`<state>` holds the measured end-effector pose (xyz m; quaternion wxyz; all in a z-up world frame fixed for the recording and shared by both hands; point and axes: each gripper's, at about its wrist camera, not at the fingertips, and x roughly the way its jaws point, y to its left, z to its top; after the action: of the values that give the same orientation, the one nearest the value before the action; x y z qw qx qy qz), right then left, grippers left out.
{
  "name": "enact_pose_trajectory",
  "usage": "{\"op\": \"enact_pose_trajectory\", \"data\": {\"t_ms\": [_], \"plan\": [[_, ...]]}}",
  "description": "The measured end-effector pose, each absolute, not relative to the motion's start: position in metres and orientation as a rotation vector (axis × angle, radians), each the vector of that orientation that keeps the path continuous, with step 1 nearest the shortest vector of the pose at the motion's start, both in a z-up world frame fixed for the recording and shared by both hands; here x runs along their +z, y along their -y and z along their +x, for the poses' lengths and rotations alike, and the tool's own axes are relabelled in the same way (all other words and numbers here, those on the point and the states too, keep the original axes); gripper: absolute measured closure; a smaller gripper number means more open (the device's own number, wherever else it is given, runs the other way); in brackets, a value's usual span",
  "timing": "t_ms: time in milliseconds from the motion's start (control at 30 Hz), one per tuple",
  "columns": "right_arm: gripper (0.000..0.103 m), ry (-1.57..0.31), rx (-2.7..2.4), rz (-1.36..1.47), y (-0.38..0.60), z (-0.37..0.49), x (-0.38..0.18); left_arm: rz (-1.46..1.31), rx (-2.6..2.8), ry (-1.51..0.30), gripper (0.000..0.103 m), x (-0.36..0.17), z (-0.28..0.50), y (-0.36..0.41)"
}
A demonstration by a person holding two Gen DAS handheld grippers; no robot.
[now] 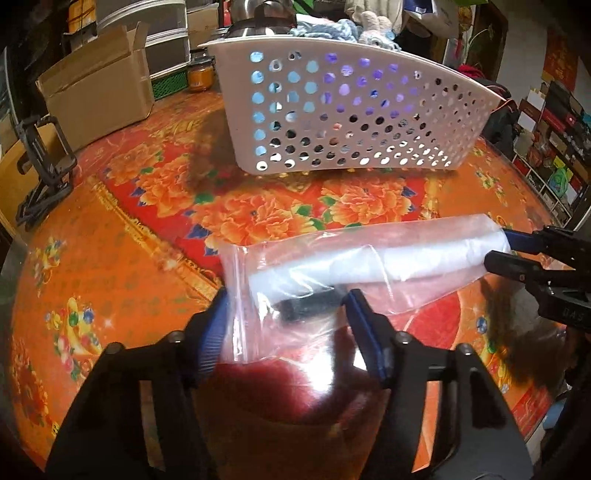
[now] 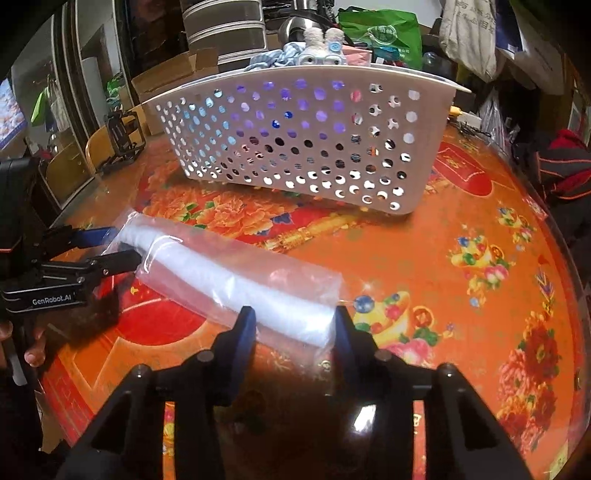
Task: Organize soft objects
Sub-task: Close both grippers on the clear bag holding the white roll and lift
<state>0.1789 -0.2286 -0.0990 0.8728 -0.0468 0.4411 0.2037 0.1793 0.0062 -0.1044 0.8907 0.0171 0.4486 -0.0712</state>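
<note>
A clear zip bag (image 1: 354, 266) with a rolled white soft item inside lies on the orange flowered tablecloth; it also shows in the right wrist view (image 2: 236, 280). My left gripper (image 1: 284, 314) is open, its blue pads on either side of the bag's zip end. My right gripper (image 2: 295, 325) is open around the bag's other end and shows in the left wrist view (image 1: 506, 247). The left gripper shows in the right wrist view (image 2: 122, 243). A white perforated basket (image 1: 332, 110) behind the bag holds soft toys and cloths; it also shows in the right wrist view (image 2: 295, 140).
A cardboard box (image 1: 99, 92) and a black stand (image 1: 40, 166) sit at the table's far left. A jar (image 1: 201, 74) and a steel pot (image 1: 258, 22) stand behind the basket. Cluttered shelves (image 1: 554, 147) line the right side.
</note>
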Motion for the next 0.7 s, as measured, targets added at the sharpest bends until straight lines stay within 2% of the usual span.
{"op": "enact_pose_trajectory", "data": {"t_ms": [33,100,167,367,400,700], "plan": [[0.066,-0.921,0.427,-0.102,0.228,0.178,-0.099,0.03,-0.154,-0.925,0.059,-0.103,0.178,-0.006],[0.075,-0.919,0.439,-0.104,0.228,0.177,-0.099,0.037,-0.16,-0.918,0.075,-0.103,0.176,-0.004],[0.086,-0.92,0.463,-0.102,0.227,0.177,-0.1,0.029,-0.155,-0.91,0.082,-0.102,0.174,-0.005],[0.091,-0.892,0.471,-0.11,0.223,0.17,-0.095,0.02,-0.149,-0.865,0.096,-0.095,0.164,-0.013],[0.091,-0.889,0.474,-0.107,0.223,0.168,-0.094,0.024,-0.144,-0.854,0.101,-0.092,0.161,-0.013],[0.091,-0.834,0.474,-0.092,0.226,0.152,-0.074,0.011,-0.159,-0.79,0.103,-0.079,0.145,-0.014]]}}
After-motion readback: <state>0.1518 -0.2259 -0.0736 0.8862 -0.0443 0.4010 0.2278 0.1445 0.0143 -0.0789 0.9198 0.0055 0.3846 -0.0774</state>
